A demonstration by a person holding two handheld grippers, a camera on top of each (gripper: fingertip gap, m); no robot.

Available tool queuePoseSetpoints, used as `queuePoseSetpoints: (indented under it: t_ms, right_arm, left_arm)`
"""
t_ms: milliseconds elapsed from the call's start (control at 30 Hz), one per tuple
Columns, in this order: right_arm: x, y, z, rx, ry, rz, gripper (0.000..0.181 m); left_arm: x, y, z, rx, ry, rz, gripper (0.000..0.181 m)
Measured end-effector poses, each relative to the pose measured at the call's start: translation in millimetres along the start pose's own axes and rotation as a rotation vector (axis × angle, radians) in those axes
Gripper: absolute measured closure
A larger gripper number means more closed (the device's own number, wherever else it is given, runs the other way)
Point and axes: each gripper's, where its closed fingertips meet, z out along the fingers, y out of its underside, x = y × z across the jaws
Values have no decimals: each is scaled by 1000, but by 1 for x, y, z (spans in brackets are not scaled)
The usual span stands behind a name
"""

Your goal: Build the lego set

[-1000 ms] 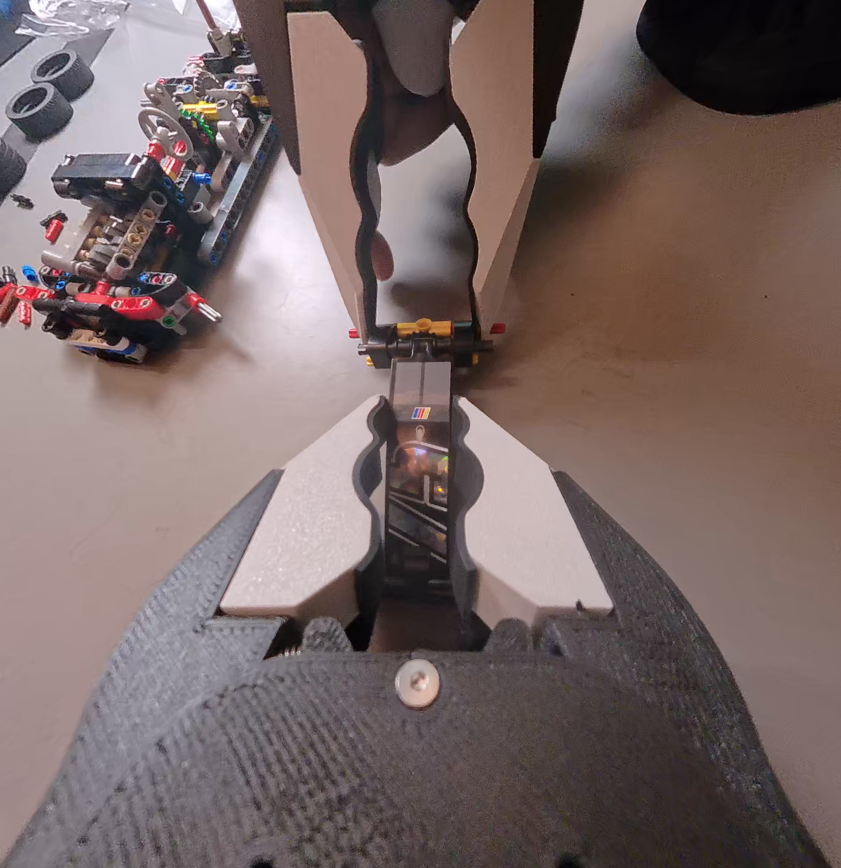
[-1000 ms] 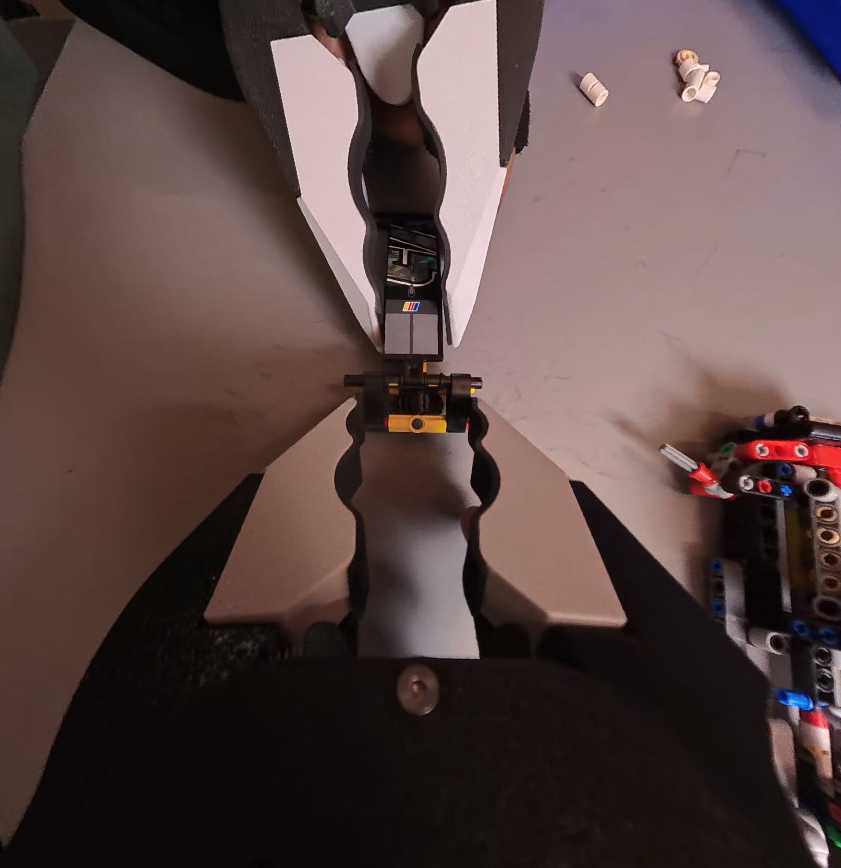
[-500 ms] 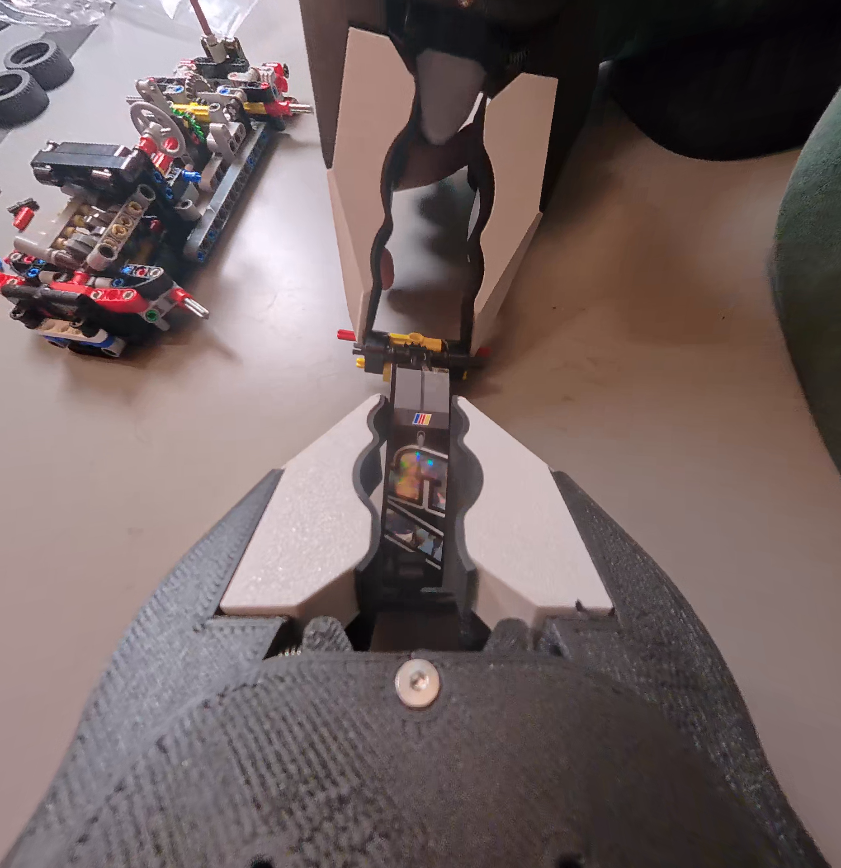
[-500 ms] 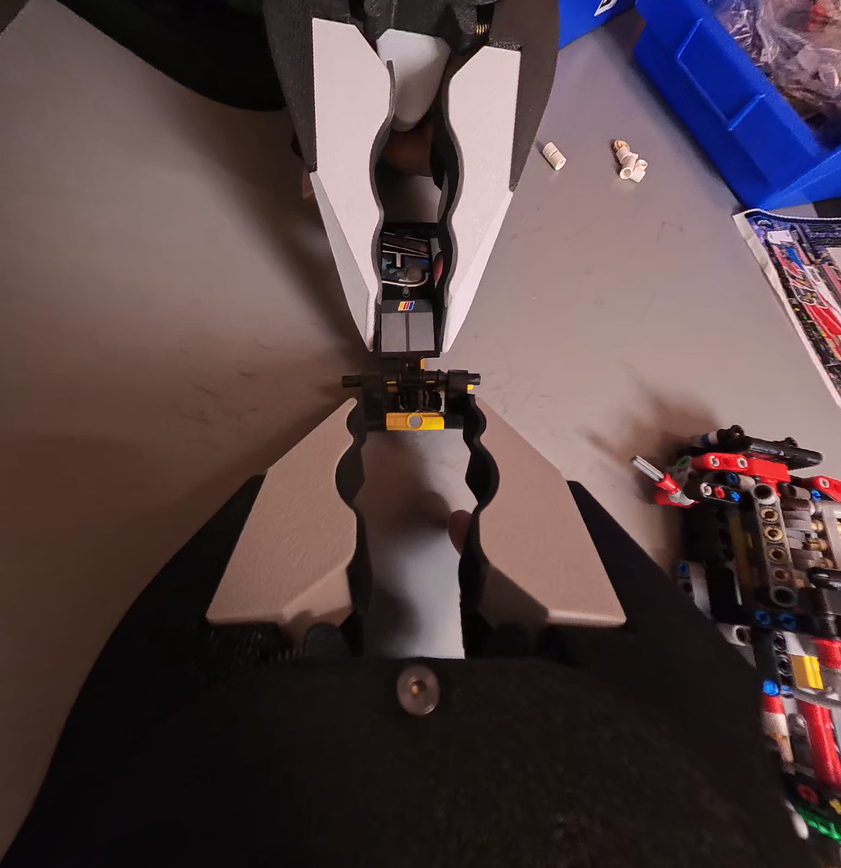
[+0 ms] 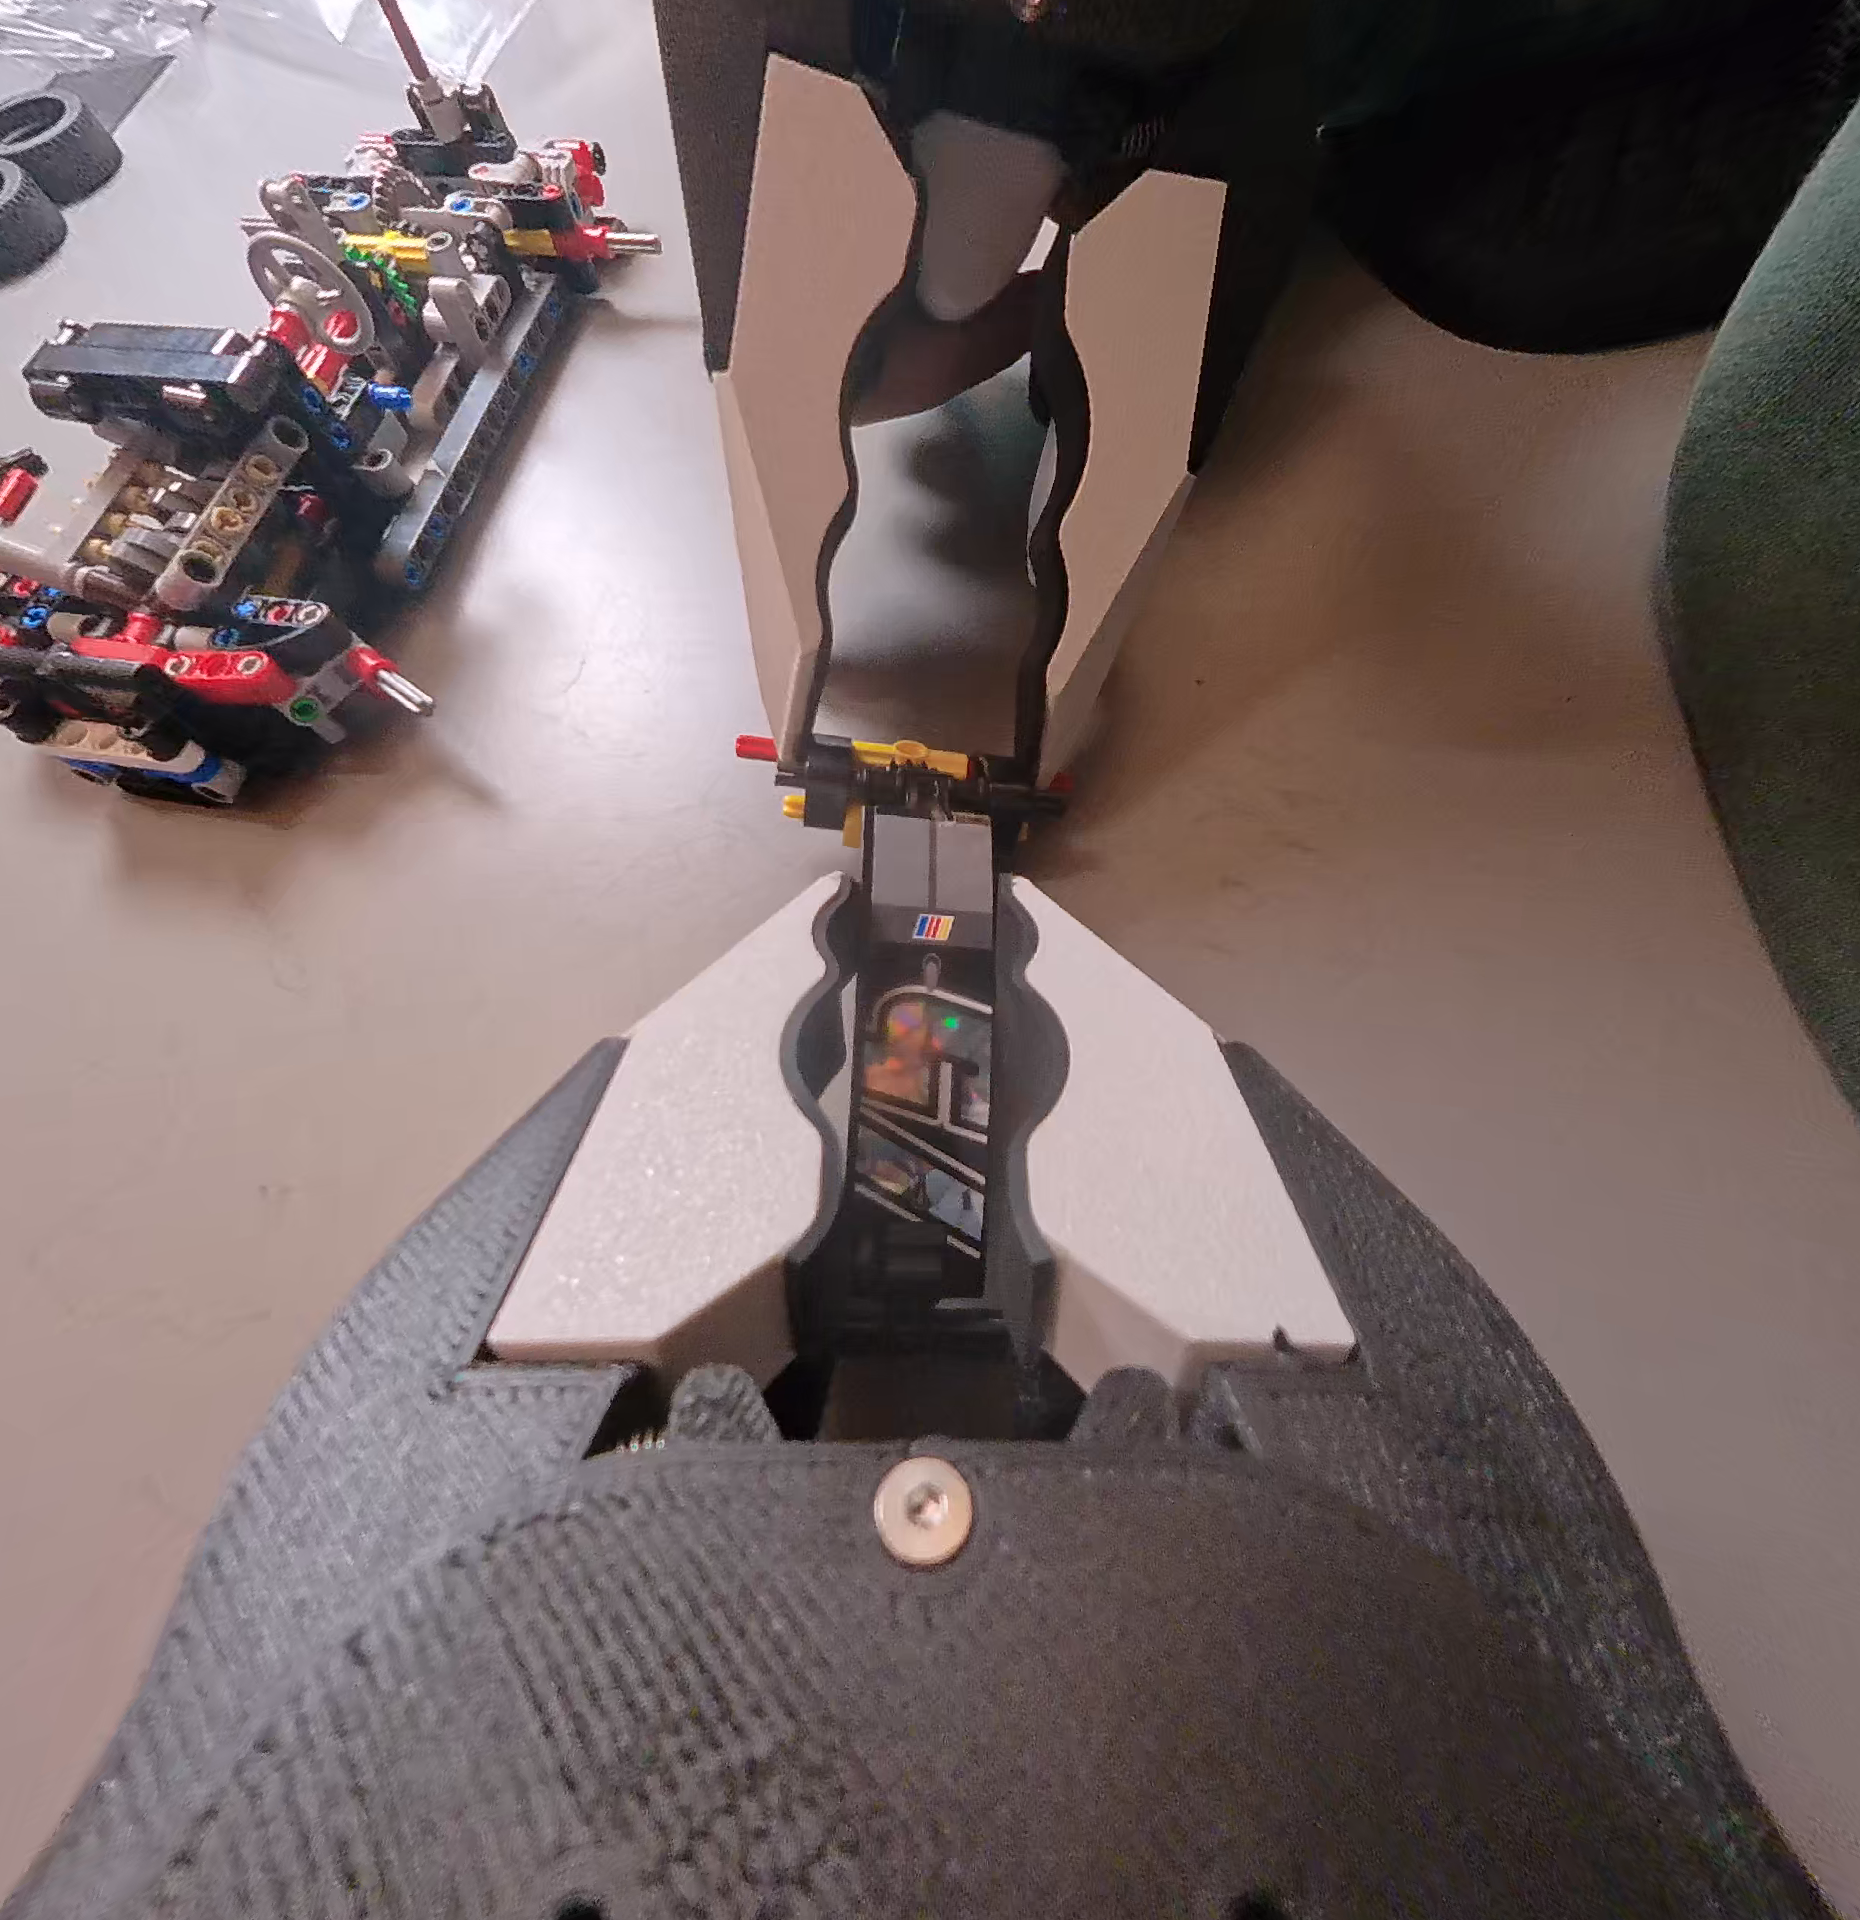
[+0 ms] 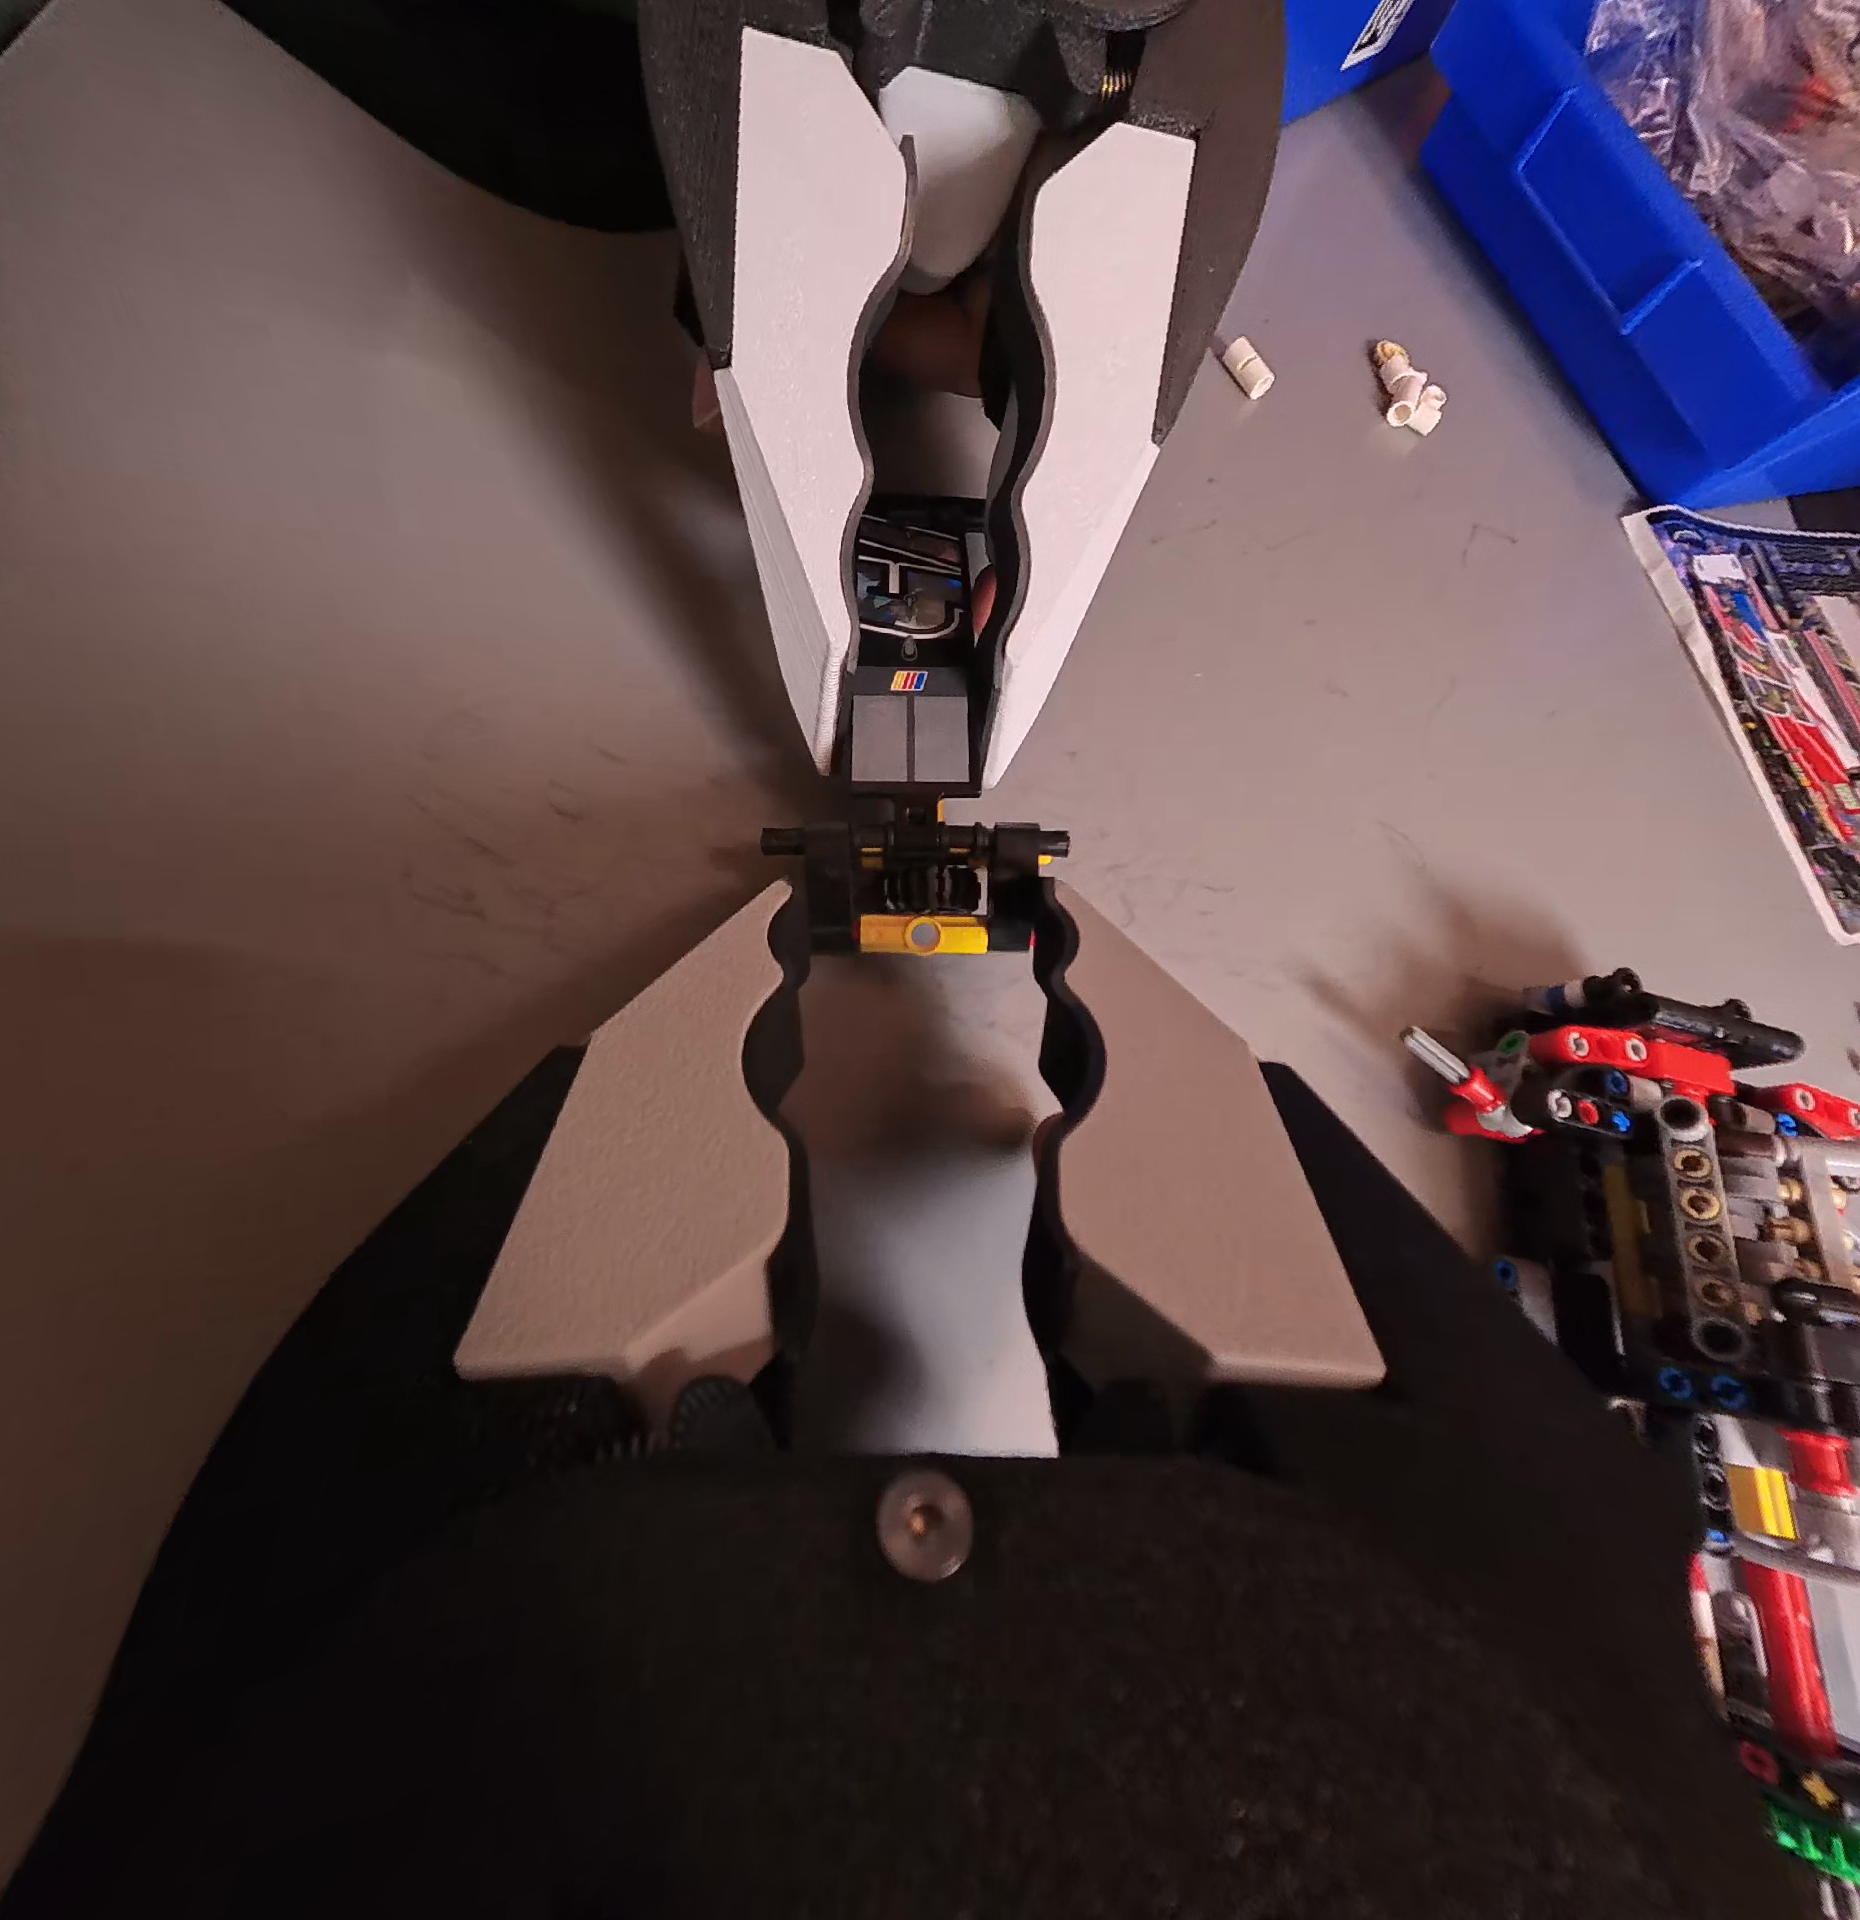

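My left gripper [image 5: 931, 894] is shut on a long black panel [image 5: 926, 1091] with a shiny sticker and a grey end. My right gripper [image 6: 915, 914] is shut on a small black and yellow gear assembly [image 6: 910, 852] with a black axle through it. The two grippers face each other tip to tip above the table. The panel's grey end [image 6: 910, 727] meets the assembly [image 5: 910, 774], joined or touching. The right gripper [image 5: 921, 717] shows from the front in the left wrist view, and the left gripper [image 6: 910, 769] in the right wrist view.
A partly built Technic chassis [image 5: 251, 499] lies on the grey table [image 5: 282, 1039], also low right in the right wrist view [image 6: 1715, 1247]. Black tyres [image 5: 32, 177], blue bins [image 6: 1632, 260], an instruction booklet [image 6: 1788, 707], small white connectors [image 6: 1409, 400] and a green cushioned edge [image 5: 1799, 623] surround them. Left and right tips are no more than a few centimetres apart.
Both grippers have moved together with their pieces still held. The chassis has slid rightward in the left view, and the blue bins and booklet have come into the right view.
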Motion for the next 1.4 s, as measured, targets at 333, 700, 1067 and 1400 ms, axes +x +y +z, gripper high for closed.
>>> queuePoseSetpoints:
  t_ms: [333,700,1067,1400]
  right_arm:
    - [-3,-1,0,15,-29,15,141]
    - [-1,0,-5,26,-57,69,133]
    - [-5,-1,-2,23,-78,79,142]
    - [-6,-3,-1,20,-74,71,142]
  left_arm:
    - [2,-1,1,4,7,14,157]
    - [2,0,1,5,12,9,157]
    - [3,1,1,-4,21,9,157]
    - [5,4,3,-23,26,23,157]
